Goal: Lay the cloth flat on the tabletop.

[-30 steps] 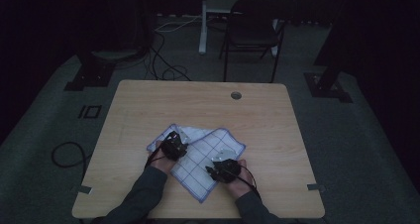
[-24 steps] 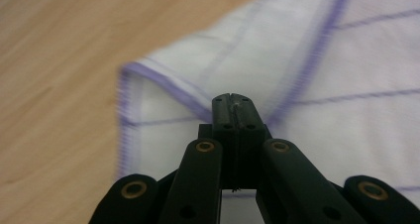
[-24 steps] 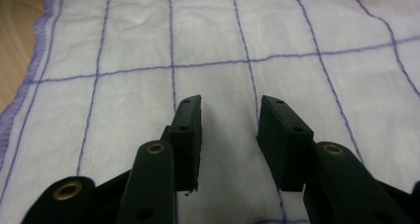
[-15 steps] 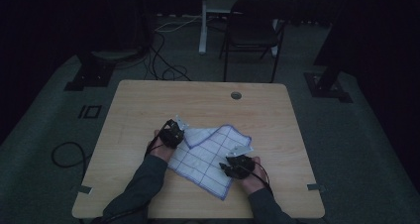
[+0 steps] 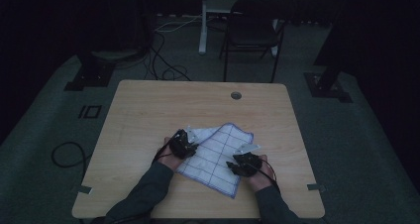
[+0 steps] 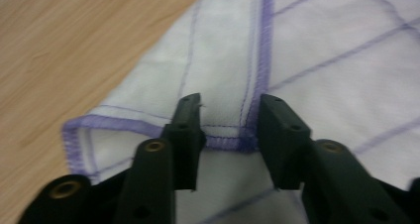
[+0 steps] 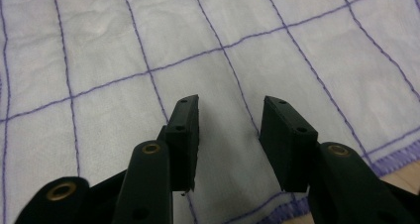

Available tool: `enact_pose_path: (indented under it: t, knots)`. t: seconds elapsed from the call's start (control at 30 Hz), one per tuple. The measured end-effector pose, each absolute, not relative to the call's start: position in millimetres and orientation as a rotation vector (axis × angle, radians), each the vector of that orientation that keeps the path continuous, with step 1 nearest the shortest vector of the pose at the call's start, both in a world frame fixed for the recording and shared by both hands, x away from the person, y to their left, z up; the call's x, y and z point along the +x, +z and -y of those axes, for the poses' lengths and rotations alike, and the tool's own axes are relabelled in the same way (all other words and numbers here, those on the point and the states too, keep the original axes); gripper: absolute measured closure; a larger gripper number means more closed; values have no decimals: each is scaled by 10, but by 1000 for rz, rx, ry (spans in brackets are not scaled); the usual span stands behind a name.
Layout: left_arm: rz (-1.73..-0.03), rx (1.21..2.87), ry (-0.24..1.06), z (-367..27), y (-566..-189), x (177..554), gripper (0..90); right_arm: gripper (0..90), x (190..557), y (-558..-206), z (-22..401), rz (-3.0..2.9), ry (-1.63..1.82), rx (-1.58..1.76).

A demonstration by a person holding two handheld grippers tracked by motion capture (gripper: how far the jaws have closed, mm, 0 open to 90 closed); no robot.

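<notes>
On the near half of the wooden table, just in front of the person's forearms, lies a white dishcloth with a purple grid and purple stitched hem, partly folded over itself so that its left part is doubled. At the cloth's left edge sits the left gripper; its own view shows the gripper low over the folded hem, where one hemmed edge crosses another. Its jaws have just been opening and now stand apart, with the purple seam running between them but neither pad pressing on it. Toward the cloth's near right corner rests the right gripper, its grey plate pointing out over the cloth's right edge. Seen along its own jaws, that gripper hovers above a flat stretch of the grid with jaws spread, nothing clamped; the hem and a sliver of bare table lie just to one side.
</notes>
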State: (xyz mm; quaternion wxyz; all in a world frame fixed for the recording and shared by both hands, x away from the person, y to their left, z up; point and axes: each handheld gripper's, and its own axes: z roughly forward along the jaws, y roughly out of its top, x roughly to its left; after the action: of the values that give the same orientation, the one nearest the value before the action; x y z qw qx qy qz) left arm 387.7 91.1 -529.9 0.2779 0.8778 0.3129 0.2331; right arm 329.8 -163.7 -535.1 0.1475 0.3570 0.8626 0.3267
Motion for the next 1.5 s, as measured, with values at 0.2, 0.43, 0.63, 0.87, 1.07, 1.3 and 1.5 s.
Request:
enact_pose_path:
  t: [0.2, 0.43, 0.63, 0.87, 1.07, 1.3, 1.5]
  knots:
    - [-970, 2320, 696, -992, -5212, 4163, 849, 590, 3321, -5351, 1708, -2474, 939, 1042]
    - [-1046, 2242, 746, -1131, -5047, 4367, 845, 587, 3360, -5341, 1789, -2459, 904, 1047]
    - [-1143, 2199, 785, -1262, -5015, 4432, 780, 576, 3418, -5335, 1946, -2413, 866, 1096]
    - [-1174, 2190, 749, -1436, -5073, 4288, 752, 565, 3438, -5342, 2046, -2390, 874, 1140]
    - [-1170, 2160, 684, -1489, -5114, 4086, 723, 556, 3443, -5347, 2061, -2390, 883, 1144]
    - [-1178, 2122, 578, -1527, -5167, 3804, 672, 548, 3438, -5359, 2073, -2379, 904, 1160]
    - [-1154, 2131, 508, -1479, -5257, 3540, 630, 548, 3433, -5367, 2081, -2371, 916, 1169]
